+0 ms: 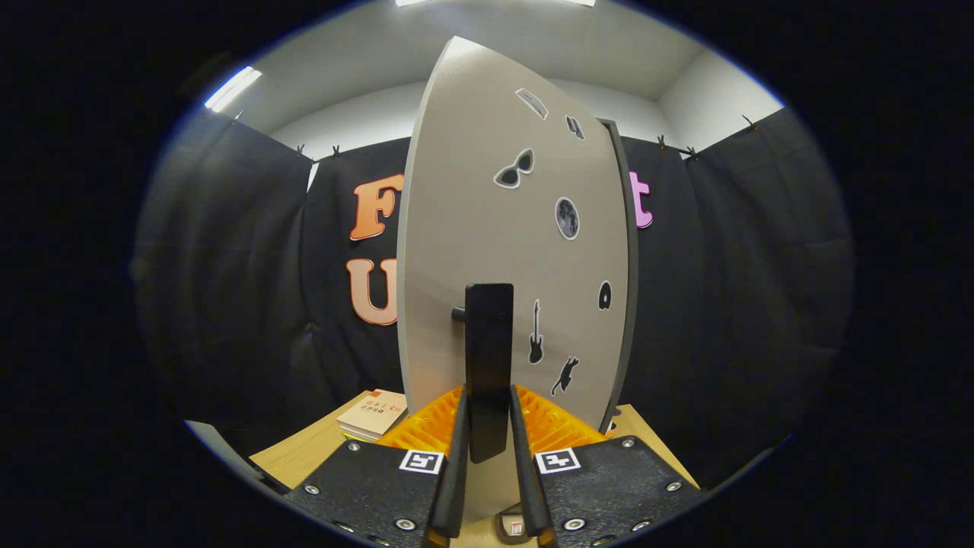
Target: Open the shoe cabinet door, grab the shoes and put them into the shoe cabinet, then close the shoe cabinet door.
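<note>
The gripper [488, 426] has its jaws pinched on the tall black bar handle [488, 358] of the shoe cabinet door, a pale grey panel dotted with small black stickers [487, 228]. Both fingers [459, 441] lie flat against the handle's two sides, low on the bar. The handle stands off the panel on a short black post at its upper left. The door is seen nearly edge-on, with its dark side edge [628, 266] to the right, which suggests it is partly swung out; whether this is the opening or the closing swing cannot be told. The cabinet's inside and the shoes are not to be made out from here.

A light wooden desk [304, 457] lies below, carrying a small stack of pale books [373, 415] just left of the fingers.

Judged advice for the step in hand: keep the grip square on the bar and let the gripper follow the door's arc about its hinge, turning with the panel. A straight pull would likely twist the bar between the fingers and let it slip. Steady, slow travel suits a light door.
</note>
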`<state>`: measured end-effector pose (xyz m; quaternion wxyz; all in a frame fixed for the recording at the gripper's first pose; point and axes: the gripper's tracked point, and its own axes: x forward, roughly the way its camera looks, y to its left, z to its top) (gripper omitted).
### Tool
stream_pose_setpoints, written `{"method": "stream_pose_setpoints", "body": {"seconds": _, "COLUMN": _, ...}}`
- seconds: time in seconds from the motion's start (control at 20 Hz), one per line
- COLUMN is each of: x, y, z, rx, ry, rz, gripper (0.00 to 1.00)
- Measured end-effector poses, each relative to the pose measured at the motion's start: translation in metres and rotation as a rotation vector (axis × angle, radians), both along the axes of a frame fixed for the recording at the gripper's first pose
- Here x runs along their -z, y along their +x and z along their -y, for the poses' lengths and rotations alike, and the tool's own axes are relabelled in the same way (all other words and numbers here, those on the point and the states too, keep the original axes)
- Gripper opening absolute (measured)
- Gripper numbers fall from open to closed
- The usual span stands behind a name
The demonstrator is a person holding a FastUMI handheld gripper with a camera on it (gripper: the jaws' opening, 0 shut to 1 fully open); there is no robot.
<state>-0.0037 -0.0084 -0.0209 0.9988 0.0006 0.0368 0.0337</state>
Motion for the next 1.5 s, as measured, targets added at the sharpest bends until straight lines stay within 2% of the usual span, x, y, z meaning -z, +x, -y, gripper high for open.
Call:
{"method": "stream_pose_setpoints", "body": {"seconds": 0.35, "x": -0.009, "y": -0.002, "z": 0.005, "rx": -0.010, "ry": 0.007, "rz": 0.030, "gripper": 0.30}}
{"method": "stream_pose_setpoints", "body": {"seconds": 0.8, "x": -0.018, "y": 0.012, "z": 0.023, "rx": 0.137, "ry": 0.007, "rz": 0.050, "gripper": 0.30}}
{"method": "stream_pose_setpoints", "body": {"seconds": 0.9, "x": -0.019, "y": 0.014, "z": 0.029, "rx": 0.191, "ry": 0.012, "rz": 0.051, "gripper": 0.23}}
{"method": "stream_pose_setpoints", "body": {"seconds": 0.95, "x": -0.016, "y": 0.015, "z": 0.029, "rx": 0.206, "ry": 0.022, "rz": 0.048, "gripper": 0.23}}
{"method": "stream_pose_setpoints", "body": {"seconds": 1.2, "x": -0.015, "y": 0.012, "z": 0.031, "rx": 0.226, "ry": 0.040, "rz": 0.032, "gripper": 0.23}}
{"method": "stream_pose_setpoints", "body": {"seconds": 1.5, "x": -0.027, "y": 0.008, "z": 0.039, "rx": 0.295, "ry": -0.022, "rz": 0.085, "gripper": 0.23}}
